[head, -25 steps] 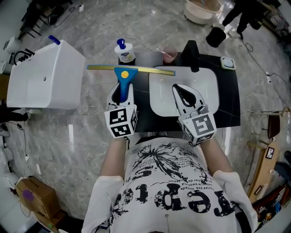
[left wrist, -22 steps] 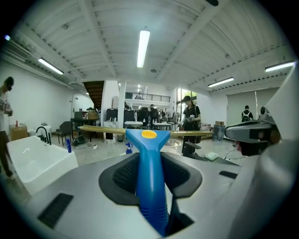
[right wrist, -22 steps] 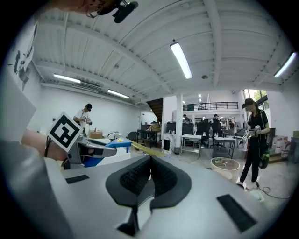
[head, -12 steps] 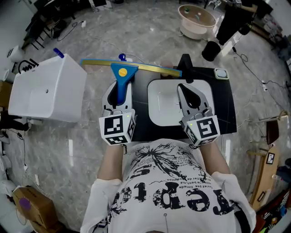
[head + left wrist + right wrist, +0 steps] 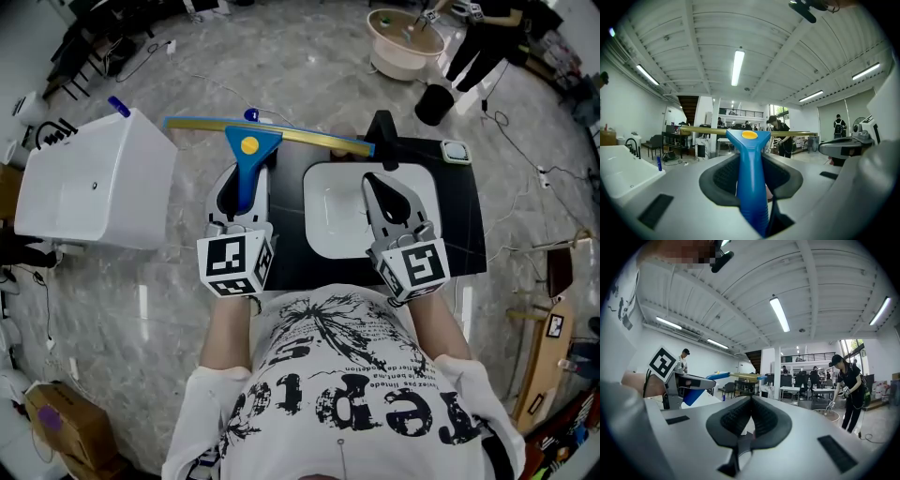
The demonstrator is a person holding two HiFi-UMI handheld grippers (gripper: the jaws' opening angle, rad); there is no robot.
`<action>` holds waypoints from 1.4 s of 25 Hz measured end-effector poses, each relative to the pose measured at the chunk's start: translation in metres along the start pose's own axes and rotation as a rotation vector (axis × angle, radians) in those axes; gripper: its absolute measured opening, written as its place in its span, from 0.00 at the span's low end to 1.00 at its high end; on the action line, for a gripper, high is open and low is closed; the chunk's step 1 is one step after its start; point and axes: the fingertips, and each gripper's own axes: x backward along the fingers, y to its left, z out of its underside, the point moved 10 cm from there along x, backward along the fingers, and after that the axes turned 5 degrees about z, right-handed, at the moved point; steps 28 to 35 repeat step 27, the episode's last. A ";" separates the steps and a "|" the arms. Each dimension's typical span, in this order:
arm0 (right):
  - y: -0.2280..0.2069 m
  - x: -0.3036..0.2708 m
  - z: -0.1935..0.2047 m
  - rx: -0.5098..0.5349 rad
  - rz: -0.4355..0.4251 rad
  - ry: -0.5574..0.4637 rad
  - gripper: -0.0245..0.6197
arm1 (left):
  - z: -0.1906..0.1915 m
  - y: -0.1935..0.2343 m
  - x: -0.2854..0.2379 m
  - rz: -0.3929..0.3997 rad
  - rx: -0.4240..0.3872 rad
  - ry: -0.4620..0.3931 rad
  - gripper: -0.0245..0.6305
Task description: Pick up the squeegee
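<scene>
Jaws of our left gripper (image 5: 245,180) clamp the squeegee (image 5: 247,146) by its blue handle; our right gripper (image 5: 374,182) is closed and empty.

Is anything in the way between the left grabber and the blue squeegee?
No, nothing visible is in the way. The left gripper has its jaws closed right on the squeegee, pinching its blue handle. The long yellowish blade sticks out past the jaw tips.

White basin (image 5: 330,223) in black counter (image 5: 465,220); white cabinet (image 5: 89,187) left; beige tub (image 5: 403,42) beyond.
</scene>
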 end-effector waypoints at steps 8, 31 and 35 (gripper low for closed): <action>0.005 -0.004 0.004 0.025 -0.009 0.024 0.06 | 0.009 -0.002 -0.004 0.028 0.017 0.026 0.25; 0.008 0.001 0.008 0.010 -0.002 0.010 0.06 | 0.016 -0.005 0.005 0.037 0.031 0.049 0.25; 0.008 0.001 0.008 0.010 -0.002 0.010 0.06 | 0.016 -0.005 0.005 0.037 0.031 0.049 0.25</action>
